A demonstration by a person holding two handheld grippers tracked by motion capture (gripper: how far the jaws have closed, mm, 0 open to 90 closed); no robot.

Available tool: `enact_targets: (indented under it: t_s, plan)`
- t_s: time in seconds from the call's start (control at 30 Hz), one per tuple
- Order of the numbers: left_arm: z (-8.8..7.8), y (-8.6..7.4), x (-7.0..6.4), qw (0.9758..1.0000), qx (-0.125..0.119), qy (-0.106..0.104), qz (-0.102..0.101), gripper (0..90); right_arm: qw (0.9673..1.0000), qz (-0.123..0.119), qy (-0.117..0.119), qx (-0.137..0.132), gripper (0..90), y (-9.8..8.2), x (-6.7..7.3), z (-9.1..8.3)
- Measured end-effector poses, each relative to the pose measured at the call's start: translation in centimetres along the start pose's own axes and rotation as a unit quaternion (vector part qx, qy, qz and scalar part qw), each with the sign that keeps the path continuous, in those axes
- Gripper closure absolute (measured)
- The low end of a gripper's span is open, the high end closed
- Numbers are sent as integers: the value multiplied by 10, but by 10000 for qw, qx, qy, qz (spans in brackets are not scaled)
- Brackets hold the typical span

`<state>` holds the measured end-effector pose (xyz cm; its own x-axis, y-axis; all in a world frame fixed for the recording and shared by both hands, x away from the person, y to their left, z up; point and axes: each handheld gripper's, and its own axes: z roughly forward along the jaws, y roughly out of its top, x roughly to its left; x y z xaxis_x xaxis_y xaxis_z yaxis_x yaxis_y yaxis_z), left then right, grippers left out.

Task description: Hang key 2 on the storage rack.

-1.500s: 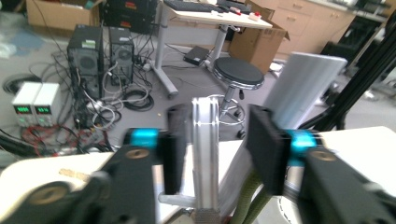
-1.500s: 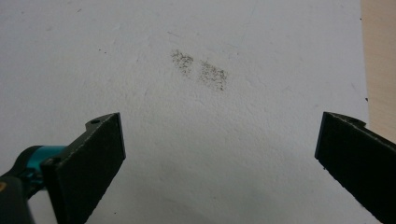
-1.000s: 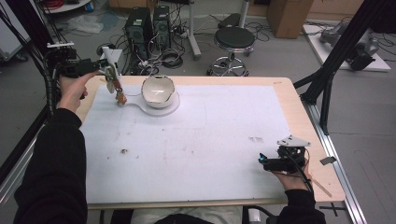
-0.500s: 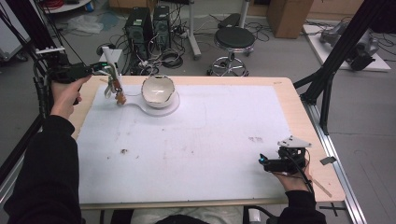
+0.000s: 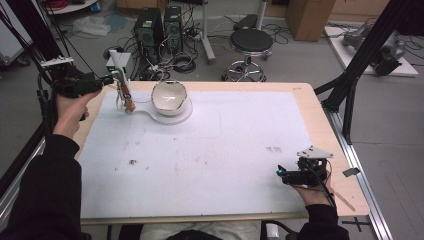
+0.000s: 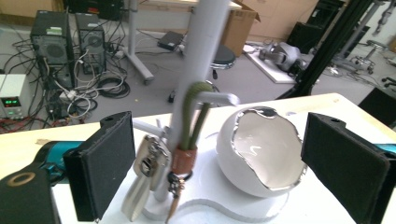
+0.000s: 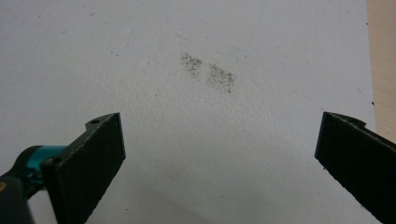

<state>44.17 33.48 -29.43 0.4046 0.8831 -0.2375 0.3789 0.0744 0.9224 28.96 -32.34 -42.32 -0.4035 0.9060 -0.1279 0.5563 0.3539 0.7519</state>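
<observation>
High view: my left gripper [image 5: 107, 79] hovers at the table's far left corner, about ten o'clock on the white table mat [image 5: 200, 165], its jaws pointing toward a bunch of keys [image 5: 125, 97] that hangs from a white stand [image 5: 120, 70]. Just past the keys, toward three o'clock of them, a white broken-egg-shaped bowl [image 5: 169, 96] sits on the stand's flat white base [image 5: 182, 114]. My right gripper [image 5: 281, 172] rests low at about four o'clock on the mat, well apart from the keys, its grey three-cornered plate on top, with a dark smudge [image 5: 273, 149] on the mat just beyond it.

Left gripper view: my left gripper [image 6: 224, 163] stands wide open with nothing pressed between its pads. The white post [image 6: 201, 56] of the stand rises through the middle of the gap. The keys [image 6: 147, 172] hang against the post on a green loop [image 6: 194, 112] with a brown leather tab [image 6: 183, 161], near the jaw at nine o'clock but apart from it. The bowl [image 6: 261, 149] sits beside the jaw at three o'clock, its jagged silver-edged opening turned toward me. Computer towers [image 6: 70, 42] and a black stool [image 6: 224, 56] stand on the floor beyond the table, toward twelve o'clock.

Right gripper view: my right gripper [image 7: 219, 154] is open just as wide and holds nothing. It faces bare mat [image 7: 163, 154], with the smudge [image 7: 210, 72] at twelve o'clock and a strip of wooden table edge [image 7: 383, 70] at two o'clock.
</observation>
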Motion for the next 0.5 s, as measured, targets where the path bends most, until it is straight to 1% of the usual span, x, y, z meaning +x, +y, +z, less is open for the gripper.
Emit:
enact_targets:
  t_s: [0.17,0.3,0.5]
  plan:
    - [-3,-10,-9,9998,121,-4,149,104,10000,13,20,9,7,0,1,0]
    - [-5,-20,-12,9997,165,-21,153,104,10000,26,18,-10,7,0,1,0]
    - [-8,-40,-17,9994,234,-108,240,104,10000,32,44,-50,7,1,1,-2]
